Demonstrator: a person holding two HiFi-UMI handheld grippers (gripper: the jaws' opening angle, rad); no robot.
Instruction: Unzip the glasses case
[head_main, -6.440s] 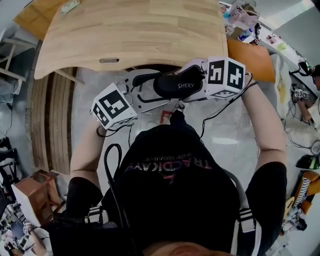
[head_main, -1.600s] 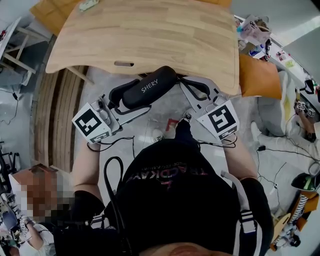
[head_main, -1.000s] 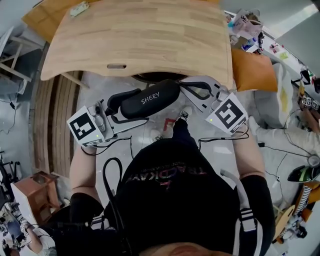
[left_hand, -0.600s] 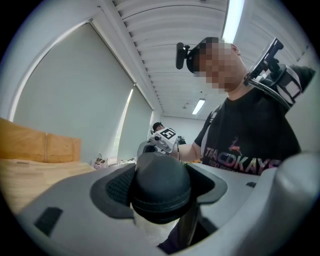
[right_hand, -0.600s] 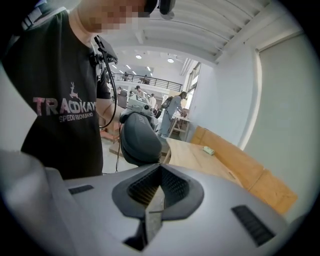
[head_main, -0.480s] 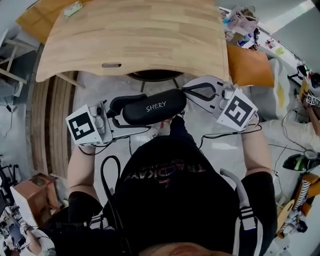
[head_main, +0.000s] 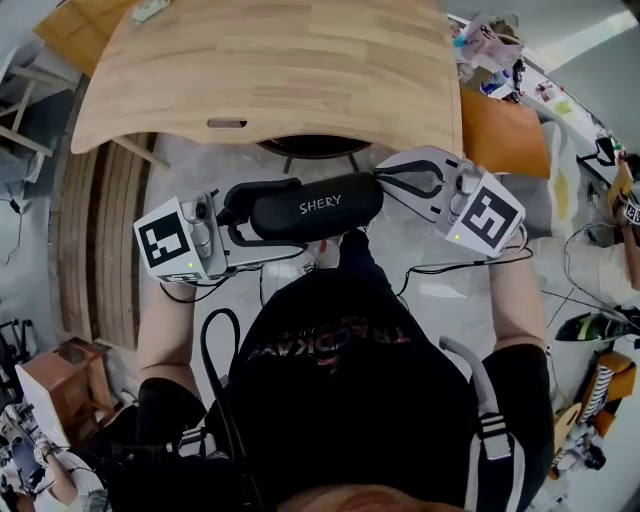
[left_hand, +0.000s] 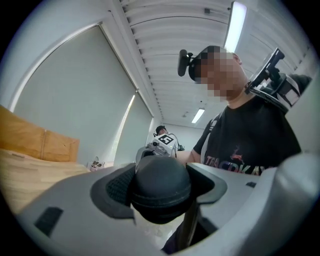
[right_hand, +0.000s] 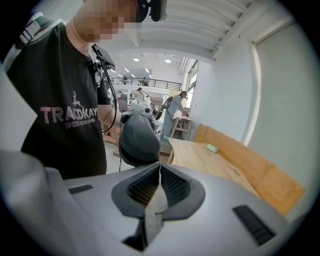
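The person is holding a black glasses case with the white word SHERY on it in the air, in the middle of the head view, just below the near edge of the wooden table. The left gripper is grasping the left end of the case; in the left gripper view the rounded end is sitting between the two pads, which are pressing on it. The right gripper is clenched, with its jaws meeting at the right end of the case. Whether they are pinching a zipper pull, I cannot tell.
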